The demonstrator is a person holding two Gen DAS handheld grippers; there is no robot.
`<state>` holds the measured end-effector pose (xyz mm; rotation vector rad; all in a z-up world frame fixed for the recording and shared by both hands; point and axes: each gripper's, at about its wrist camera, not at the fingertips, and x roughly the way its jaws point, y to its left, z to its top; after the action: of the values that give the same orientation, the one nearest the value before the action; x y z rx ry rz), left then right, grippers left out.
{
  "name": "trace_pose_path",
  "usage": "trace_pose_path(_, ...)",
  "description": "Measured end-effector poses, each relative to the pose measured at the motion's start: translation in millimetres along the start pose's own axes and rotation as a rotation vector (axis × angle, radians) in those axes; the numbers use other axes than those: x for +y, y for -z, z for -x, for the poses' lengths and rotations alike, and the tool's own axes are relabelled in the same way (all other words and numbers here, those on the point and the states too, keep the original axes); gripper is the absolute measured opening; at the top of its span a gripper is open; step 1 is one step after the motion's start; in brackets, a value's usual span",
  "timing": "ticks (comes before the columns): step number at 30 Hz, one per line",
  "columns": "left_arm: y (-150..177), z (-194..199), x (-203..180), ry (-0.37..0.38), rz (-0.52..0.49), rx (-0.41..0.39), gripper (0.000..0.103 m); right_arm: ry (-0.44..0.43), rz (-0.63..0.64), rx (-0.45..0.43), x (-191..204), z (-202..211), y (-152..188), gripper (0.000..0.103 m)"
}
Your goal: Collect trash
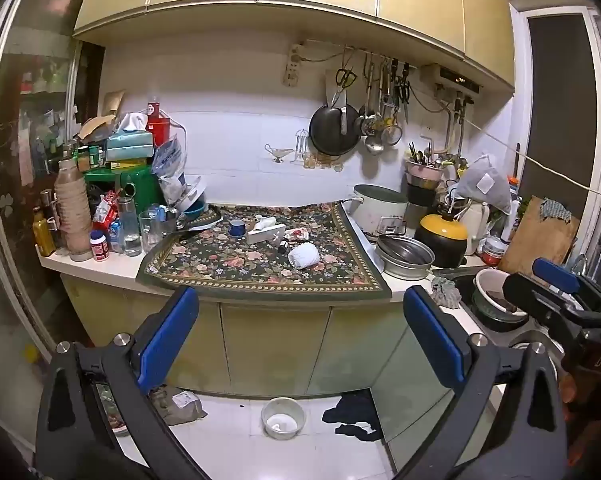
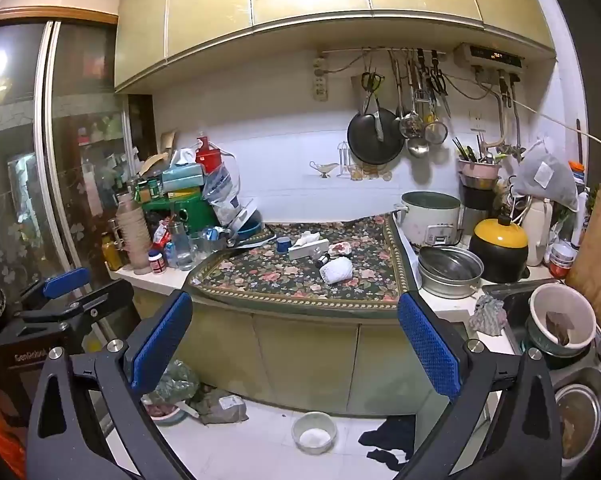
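On the floral mat (image 1: 236, 264) (image 2: 276, 280) on the counter lie a crumpled white wad (image 1: 304, 255) (image 2: 337, 269), a white box (image 1: 265, 233) (image 2: 307, 249), a red-and-white wrapper (image 1: 297, 234) (image 2: 340, 247), a small dark bottle (image 1: 282, 245) (image 2: 322, 260) and a blue cup (image 1: 236, 227) (image 2: 284, 244). My left gripper (image 1: 300, 336) is open and empty, held back from the counter, in front of the cabinet doors. My right gripper (image 2: 296, 340) is open and empty, also short of the counter. Each gripper shows in the other's view: the right one (image 1: 556, 292), the left one (image 2: 66, 292).
Bottles, jars and boxes (image 1: 112, 200) crowd the counter's left end. A rice cooker (image 1: 380, 210), metal pot (image 1: 404, 256) and black-and-yellow pot (image 1: 442, 236) stand to the right, then a sink with bowls (image 2: 560, 320). On the floor lie a bowl (image 1: 283, 417), a dark cloth (image 1: 356, 416) and bags (image 2: 216, 402).
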<state>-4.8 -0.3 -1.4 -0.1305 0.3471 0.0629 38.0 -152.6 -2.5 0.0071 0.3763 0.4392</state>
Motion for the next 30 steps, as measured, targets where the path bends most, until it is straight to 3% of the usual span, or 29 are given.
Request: trace_pose_path(30,10,7,-11,0.054,0.024,0.052,0.103,0.008,-0.03,0.038,4,12,12,0.102)
